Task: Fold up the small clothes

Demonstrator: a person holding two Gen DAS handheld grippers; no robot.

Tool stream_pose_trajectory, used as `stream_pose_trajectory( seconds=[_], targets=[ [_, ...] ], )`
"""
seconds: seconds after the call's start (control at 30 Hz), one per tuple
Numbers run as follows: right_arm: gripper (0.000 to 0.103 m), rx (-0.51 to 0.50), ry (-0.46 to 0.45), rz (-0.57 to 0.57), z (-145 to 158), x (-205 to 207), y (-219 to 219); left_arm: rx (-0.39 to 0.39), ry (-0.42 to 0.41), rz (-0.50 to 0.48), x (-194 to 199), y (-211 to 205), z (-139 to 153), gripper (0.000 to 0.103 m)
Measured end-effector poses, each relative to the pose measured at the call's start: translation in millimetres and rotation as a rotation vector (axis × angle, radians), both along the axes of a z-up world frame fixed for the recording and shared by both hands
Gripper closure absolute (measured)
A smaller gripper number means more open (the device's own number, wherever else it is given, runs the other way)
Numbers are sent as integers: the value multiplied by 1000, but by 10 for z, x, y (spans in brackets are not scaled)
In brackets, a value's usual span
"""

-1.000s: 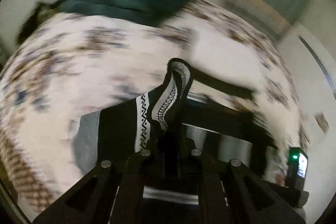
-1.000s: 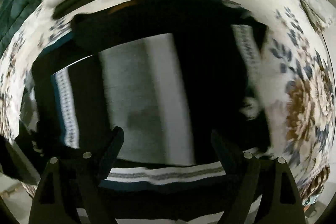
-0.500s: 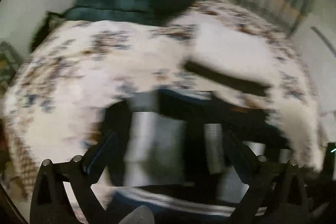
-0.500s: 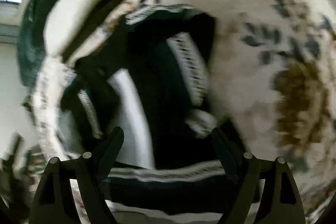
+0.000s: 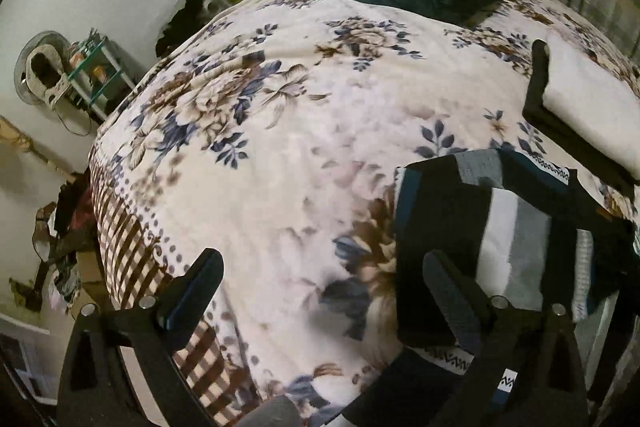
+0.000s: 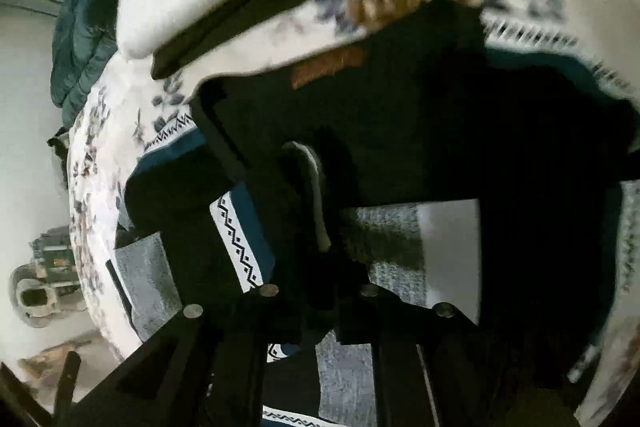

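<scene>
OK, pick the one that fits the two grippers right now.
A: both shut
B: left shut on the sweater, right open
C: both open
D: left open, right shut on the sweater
D: the left gripper has its fingers spread wide over the floral blanket, while the right gripper is pinched on a fold of the dark patterned sweater.

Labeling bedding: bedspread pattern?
Cream bedspread with blue-brown flowers and a brown checked border; clearest in the left wrist view.

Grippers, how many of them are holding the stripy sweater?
1. The right gripper is shut on a fold of the stripy sweater. The left gripper is open above the flowery blanket, holding nothing.
</scene>
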State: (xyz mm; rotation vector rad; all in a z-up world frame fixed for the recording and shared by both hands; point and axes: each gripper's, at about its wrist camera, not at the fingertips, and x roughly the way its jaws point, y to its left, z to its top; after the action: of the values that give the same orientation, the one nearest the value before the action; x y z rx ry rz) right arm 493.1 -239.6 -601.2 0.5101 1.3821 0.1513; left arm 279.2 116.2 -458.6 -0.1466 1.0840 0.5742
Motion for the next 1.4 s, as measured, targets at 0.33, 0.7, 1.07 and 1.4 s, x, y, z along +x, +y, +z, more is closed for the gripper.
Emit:
stream_pose_trajectory(
  seconds=[0.33,0.7,1.07,1.4],
  targets=[
    [94,-176,-15,-181,628,-668,-1235,-76,-2,-121,599,-309,-285,1],
    [85,-205,160,-213,89,-672,-1751,-30,112,-295,1309,-720,-789,1],
    [63,-16,71,-64,258,-376,-1311,-56,123,-345,1526,-783,-921,1],
    [61,-203,176,-97,-40,-289,-1377,-132,160,-310,1657,-464,-1048,0]
  ],
)
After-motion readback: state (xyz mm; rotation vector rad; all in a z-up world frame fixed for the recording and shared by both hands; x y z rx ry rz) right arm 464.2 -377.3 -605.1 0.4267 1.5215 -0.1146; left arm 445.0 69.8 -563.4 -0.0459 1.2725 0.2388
